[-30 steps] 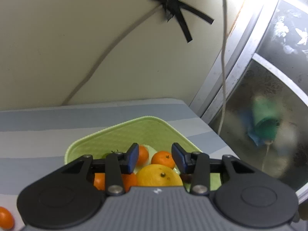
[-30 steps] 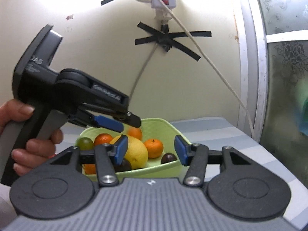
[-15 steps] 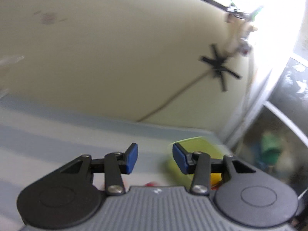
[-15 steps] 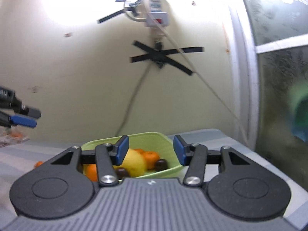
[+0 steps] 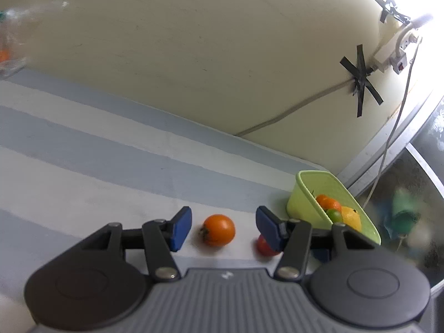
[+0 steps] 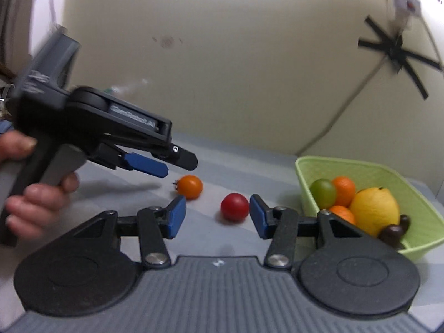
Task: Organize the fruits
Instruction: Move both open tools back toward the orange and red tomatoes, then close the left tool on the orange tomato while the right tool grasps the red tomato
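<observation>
The left tongs have just been opening, released around an orange tomato. The right tongs gape beside a red tomato on the striped tabletop; the fruit basket sits far right.

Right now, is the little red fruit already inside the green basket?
No, the red fruit lies on the striped cloth, apart from the green basket, beside an orange one.
</observation>
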The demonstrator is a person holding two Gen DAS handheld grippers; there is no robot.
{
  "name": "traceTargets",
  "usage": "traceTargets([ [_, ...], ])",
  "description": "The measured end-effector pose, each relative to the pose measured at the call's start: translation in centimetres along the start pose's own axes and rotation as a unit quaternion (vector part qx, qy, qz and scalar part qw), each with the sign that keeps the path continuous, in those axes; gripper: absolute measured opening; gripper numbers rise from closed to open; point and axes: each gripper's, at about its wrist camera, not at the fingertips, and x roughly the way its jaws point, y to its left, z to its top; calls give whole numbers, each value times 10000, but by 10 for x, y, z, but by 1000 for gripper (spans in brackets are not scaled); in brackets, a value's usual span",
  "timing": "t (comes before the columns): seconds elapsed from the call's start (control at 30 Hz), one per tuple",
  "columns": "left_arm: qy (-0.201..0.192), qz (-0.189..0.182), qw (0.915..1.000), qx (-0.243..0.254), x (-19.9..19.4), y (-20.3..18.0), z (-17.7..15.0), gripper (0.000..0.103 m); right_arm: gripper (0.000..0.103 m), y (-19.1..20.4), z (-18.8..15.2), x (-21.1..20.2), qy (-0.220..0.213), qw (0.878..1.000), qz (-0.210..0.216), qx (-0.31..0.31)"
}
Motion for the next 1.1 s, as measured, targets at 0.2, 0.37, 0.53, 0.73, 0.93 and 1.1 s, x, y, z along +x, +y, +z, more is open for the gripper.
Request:
traceTargets([
  [0.2, 48, 120, 9999, 109, 16, 2, -8, 48, 52, -2, 8, 42, 585, 9980, -253, 9],
  [0.37, -8, 215, 9985, 499, 17, -7, -17, 30, 33, -21, 13, 52, 827, 9953, -163, 482],
  [0.53, -14, 157, 9981, 603, 2, -17, -30, 30, 33, -14, 7, 31, 671, 9969, -57, 403],
  [0.73, -27, -17, 9957, 924, -37, -34, -67, 30, 33, -4, -17, -20, 539, 9982, 195, 201],
  [0.93, -8, -203, 9943, 1044, -64, -49, -90, 30, 33, -2, -41, -55, 438, 9987, 126, 227],
  [1.1, 49, -88, 9932, 1164, -66, -54, -102, 30, 33, -6, -49, -65, 460, 9981, 54, 400],
])
